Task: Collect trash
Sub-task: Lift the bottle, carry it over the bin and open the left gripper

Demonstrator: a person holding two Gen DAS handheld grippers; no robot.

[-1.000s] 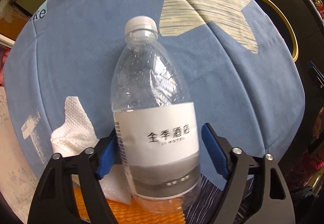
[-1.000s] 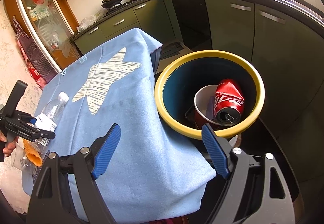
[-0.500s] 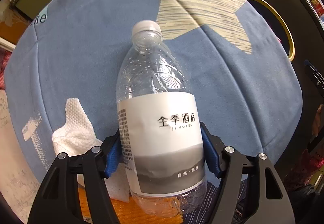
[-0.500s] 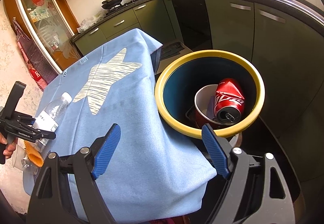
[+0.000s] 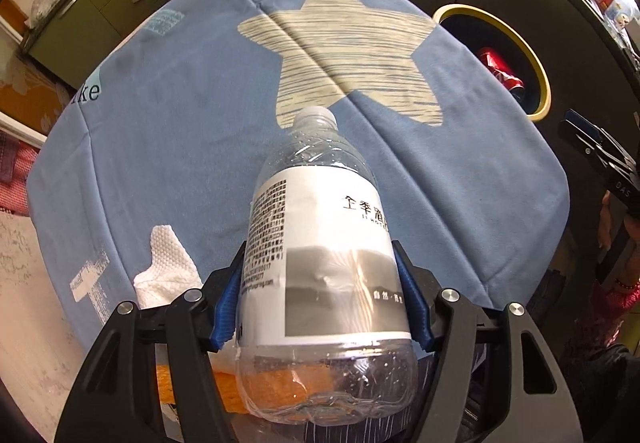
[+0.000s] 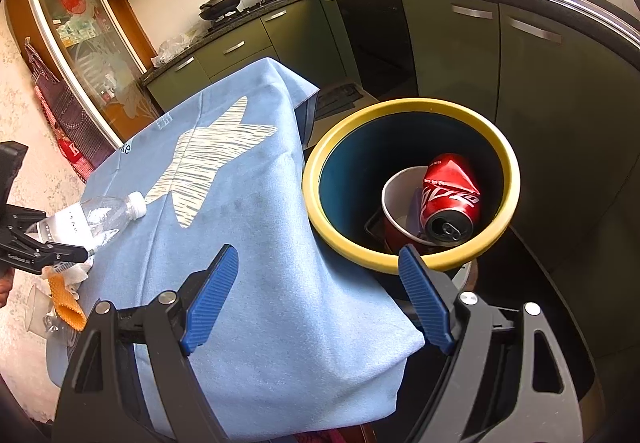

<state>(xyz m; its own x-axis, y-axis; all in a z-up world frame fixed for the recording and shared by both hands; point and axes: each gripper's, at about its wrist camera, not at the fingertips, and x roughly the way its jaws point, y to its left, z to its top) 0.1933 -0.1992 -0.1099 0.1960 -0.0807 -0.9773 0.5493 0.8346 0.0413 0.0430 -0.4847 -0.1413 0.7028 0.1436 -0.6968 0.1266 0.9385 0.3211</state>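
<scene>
My left gripper is shut on an empty clear plastic bottle with a white label, holding it lifted above the blue star-print cloth; the bottle also shows in the right wrist view. A crumpled white tissue and an orange mesh piece lie below it. My right gripper is open and empty over the cloth's near corner, beside the yellow-rimmed bin. The bin holds a red soda can and a paper cup.
The cloth covers a small table. A clear plastic cup and the orange mesh sit at its left edge. Dark green kitchen cabinets surround the bin. The bin also shows in the left wrist view.
My left gripper has closed on the bottle and lifted it off the cloth, tilting it forward. The right gripper has stayed still.
</scene>
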